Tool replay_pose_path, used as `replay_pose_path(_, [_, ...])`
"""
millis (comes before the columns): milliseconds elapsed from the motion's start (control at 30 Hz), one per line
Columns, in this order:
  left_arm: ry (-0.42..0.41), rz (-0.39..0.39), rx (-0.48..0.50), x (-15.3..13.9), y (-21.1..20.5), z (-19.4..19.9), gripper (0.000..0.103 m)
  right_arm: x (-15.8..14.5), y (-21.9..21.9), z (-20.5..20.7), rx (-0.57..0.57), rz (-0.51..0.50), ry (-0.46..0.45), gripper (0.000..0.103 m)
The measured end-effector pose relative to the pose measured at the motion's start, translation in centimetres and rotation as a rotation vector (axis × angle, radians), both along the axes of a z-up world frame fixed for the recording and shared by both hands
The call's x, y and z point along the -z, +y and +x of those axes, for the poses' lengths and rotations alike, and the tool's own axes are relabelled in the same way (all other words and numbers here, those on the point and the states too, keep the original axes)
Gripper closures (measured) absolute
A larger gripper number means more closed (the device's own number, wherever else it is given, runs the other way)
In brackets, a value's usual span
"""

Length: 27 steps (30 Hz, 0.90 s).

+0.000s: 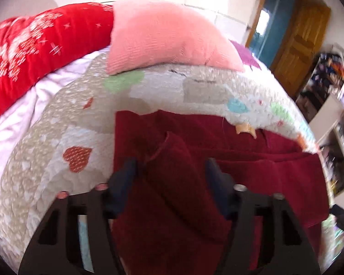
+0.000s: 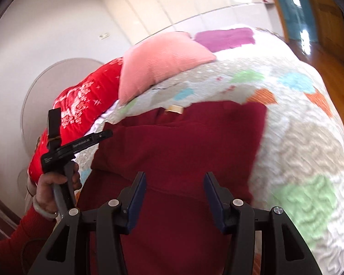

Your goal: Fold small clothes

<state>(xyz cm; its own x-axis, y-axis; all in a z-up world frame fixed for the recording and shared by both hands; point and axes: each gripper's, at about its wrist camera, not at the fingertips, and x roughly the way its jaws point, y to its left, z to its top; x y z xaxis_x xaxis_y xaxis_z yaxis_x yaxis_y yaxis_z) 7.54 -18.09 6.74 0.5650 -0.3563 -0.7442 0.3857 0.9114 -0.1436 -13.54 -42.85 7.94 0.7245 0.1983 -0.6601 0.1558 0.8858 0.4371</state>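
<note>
both pairs of jaws stand released, the left gripper (image 1: 170, 167) and right gripper (image 2: 175, 181) hovering over the dark red garment (image 2: 178, 142) spread on the quilt (image 2: 298, 155), its folded sleeve directly ahead of the left, likely the nearer.

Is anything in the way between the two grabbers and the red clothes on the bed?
Nothing visible. The left gripper and the right gripper are both open right over the dark red garment on the quilt. The pink pillow sits farther back, apart from it.
</note>
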Motion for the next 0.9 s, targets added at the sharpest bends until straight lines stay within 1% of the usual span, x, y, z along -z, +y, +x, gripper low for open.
replay_pose_path(33, [0.004,0.013,0.011,0.2,-0.4,0.2,0.073,0.2,-0.4,-0.4,0.009,0.009,0.006,0.053])
replay_pose_path(67, [0.018,0.019,0.017,0.3,-0.6,0.3,0.087,0.3,-0.5,-0.4,0.016,0.008,0.01,0.053])
replay_pose_path(133, [0.028,-0.014,0.007,-0.3,0.0,0.1,0.09,0.3,-0.8,-0.9,0.033,0.005,0.012,0.053])
replay_pose_path(200, [-0.041,-0.04,0.004,-2.4,1.1,-1.3,0.091,0.0,-1.2,-1.4,0.046,0.005,-0.001,0.053])
replay_pose_path(233, [-0.091,-0.052,0.0,-3.7,1.9,-2.3,0.091,-0.3,-1.4,-1.5,0.052,0.0,-0.011,0.053])
replay_pose_path(267, [-0.122,-0.07,-0.005,-4.6,2.9,-3.0,0.091,-0.5,-1.5,-1.6,0.057,-0.005,-0.019,0.053])
replay_pose_path(300, [-0.133,-0.082,-0.016,-5.0,3.6,-3.4,0.091,-0.7,-1.8,-1.5,0.069,-0.015,-0.025,0.051])
replay_pose_path(333, [-0.135,-0.086,-0.03,-5.1,4.2,-3.6,0.091,-0.7,-2.0,-1.3,0.084,-0.028,-0.023,0.047])
replay_pose_path(367, [-0.128,-0.086,-0.046,-4.8,5.1,-3.7,0.091,-0.7,-2.3,-1.0,0.111,-0.052,-0.014,0.045])
replay_pose_path(400, [-0.119,-0.081,-0.057,-4.3,5.5,-3.7,0.091,-0.7,-2.6,-0.6,0.139,-0.071,-0.007,0.04])
replay_pose_path(467, [-0.087,-0.076,-0.082,-2.9,6.2,-3.3,0.091,-0.5,-3.4,0.5,0.199,-0.094,0.005,0.036])
replay_pose_path(500, [-0.057,-0.085,-0.085,-2.2,6.4,-3.1,0.091,-0.4,-3.9,1.3,0.216,-0.094,0.013,0.032])
replay_pose_path(533, [-0.038,-0.094,-0.087,-1.7,6.5,-3.0,0.091,-0.1,-4.3,2.2,0.226,-0.09,0.028,0.029])
replay_pose_path(600, [-0.039,-0.102,-0.091,-1.2,6.2,-3.2,0.091,1.1,-5.5,4.5,0.24,-0.059,0.076,0.029])
replay_pose_path(667, [-0.055,-0.111,-0.083,-1.6,6.0,-3.4,0.091,2.5,-6.2,6.7,0.208,-0.01,0.125,0.03])
replay_pose_path(700, [-0.061,-0.115,-0.076,-1.9,5.8,-3.4,0.091,3.2,-6.4,7.7,0.184,0.003,0.15,0.049])
replay_pose_path(733, [-0.066,-0.116,-0.069,-2.2,5.6,-3.4,0.091,3.7,-6.5,8.5,0.167,-0.005,0.17,0.078])
replay_pose_path(767, [-0.073,-0.117,-0.056,-2.6,5.3,-3.5,0.091,3.6,-6.4,9.0,0.157,-0.059,0.178,0.077])
replay_pose_path(800, [-0.079,-0.12,-0.039,-2.9,5.0,-3.6,0.091,3.1,-6.3,9.1,0.156,-0.114,0.159,0.082])
replay_pose_path(833, [-0.083,-0.125,-0.024,-3.1,4.8,-3.7,0.091,2.6,-6.1,9.1,0.153,-0.143,0.137,0.086])
replay_pose_path(900, [-0.095,-0.126,0.0,-3.2,4.0,-4.1,0.091,1.5,-6.4,9.0,0.173,-0.198,0.11,0.089])
